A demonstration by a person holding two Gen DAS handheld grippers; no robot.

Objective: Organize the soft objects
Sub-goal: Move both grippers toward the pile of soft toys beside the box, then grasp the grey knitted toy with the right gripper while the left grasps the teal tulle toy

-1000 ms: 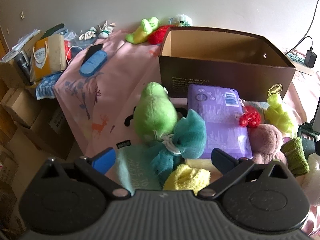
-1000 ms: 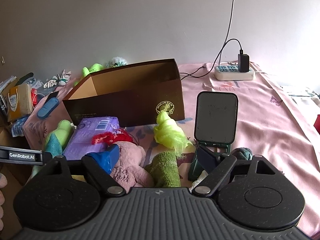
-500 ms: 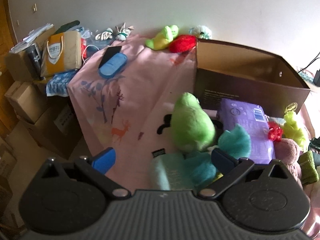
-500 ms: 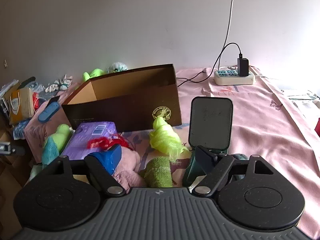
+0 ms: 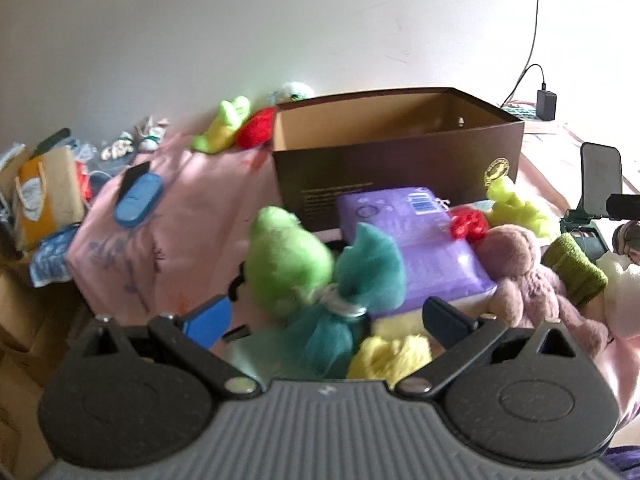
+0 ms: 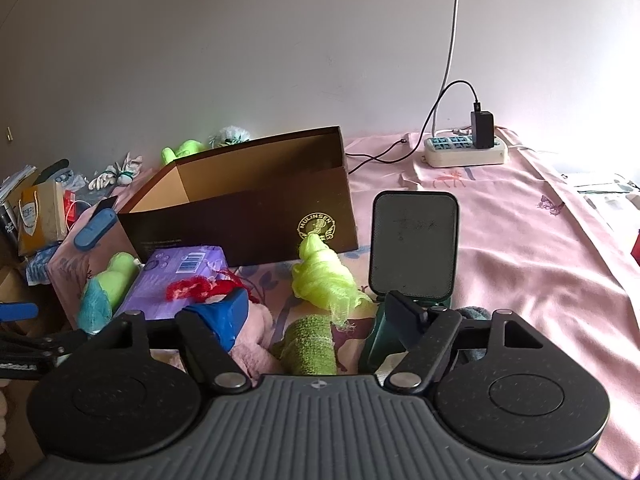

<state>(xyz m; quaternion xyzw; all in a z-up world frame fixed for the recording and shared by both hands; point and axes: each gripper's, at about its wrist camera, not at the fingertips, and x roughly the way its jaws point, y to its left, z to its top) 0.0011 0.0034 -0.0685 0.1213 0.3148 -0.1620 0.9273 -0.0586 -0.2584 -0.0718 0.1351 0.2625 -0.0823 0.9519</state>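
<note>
Both grippers hang over the near end of the pile with nothing between their fingers. The left gripper (image 5: 326, 318) is spread wide above a teal mesh puff (image 5: 362, 280) and a yellow fuzzy cloth (image 5: 390, 356) lying just under it. The right gripper (image 6: 316, 312) is likewise spread apart, its blue-tipped finger in front of a pink plush toy (image 6: 256, 344) and an olive green rolled towel (image 6: 310, 344) showing in the gap.

The soft things lie crowded together on a pink patterned sheet (image 6: 520, 240), in front of an open brown cardboard box (image 6: 256, 204) (what can be seen of its inside looks bare). A green plush (image 5: 286, 264) sits at the left of the heap, touching the teal puff. Beside it is a purple plastic-wrapped pack (image 5: 416, 248), with a red mesh puff (image 5: 468, 224) resting at its far right corner. A lime yellow-green mesh puff (image 6: 324, 276) lies against the front right corner of the box. To its right a dark phone stand (image 6: 414, 244) stands upright on a green base.

Behind the box, against the wall, lie a lime and yellow plush (image 5: 226, 124) and a red plush (image 5: 256, 132), touching each other. A white power strip (image 6: 466, 152) with a black charger plugged in sits at the far side of the sheet. A blue case (image 5: 138, 198) lies near the left edge.
</note>
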